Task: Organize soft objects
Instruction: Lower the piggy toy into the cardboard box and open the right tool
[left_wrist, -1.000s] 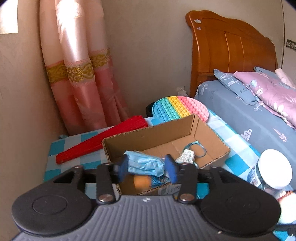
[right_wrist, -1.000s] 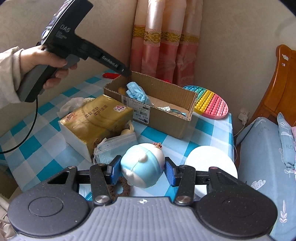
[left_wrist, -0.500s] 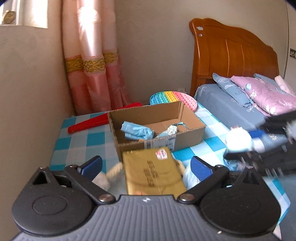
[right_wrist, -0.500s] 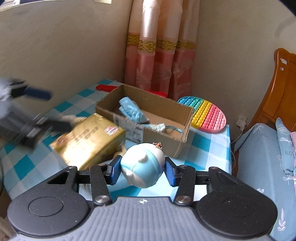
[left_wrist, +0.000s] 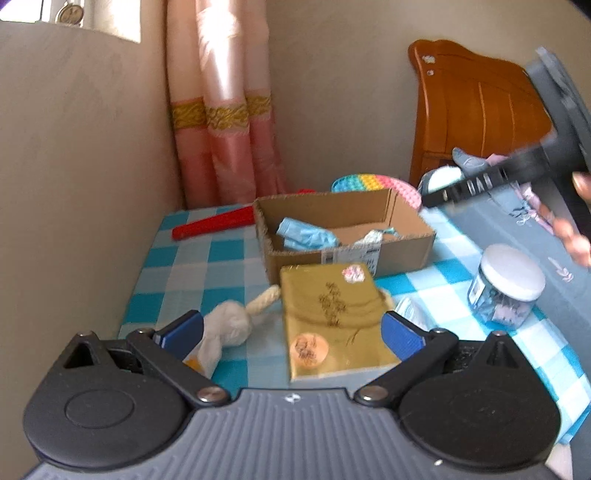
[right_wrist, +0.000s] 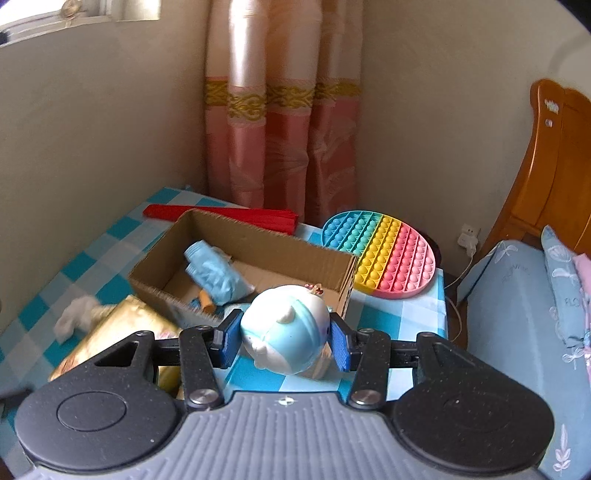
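Note:
My right gripper is shut on a pale blue and white squishy toy and holds it above the near right corner of the open cardboard box. A blue face mask lies inside the box; it also shows in the left wrist view. My left gripper is open and empty, low over the table in front of the box. A white cloth bundle lies by its left finger and a gold tissue pack lies between the fingers.
A checked blue tablecloth covers the table. A red folded fan and a rainbow pop-it lie behind the box. A white-lidded jar stands at the right. The bed and wooden headboard are to the right.
My left gripper let go of the blue mask in the box, opened and drew back toward the table's near side. My right gripper carried the squishy toy up toward the box.

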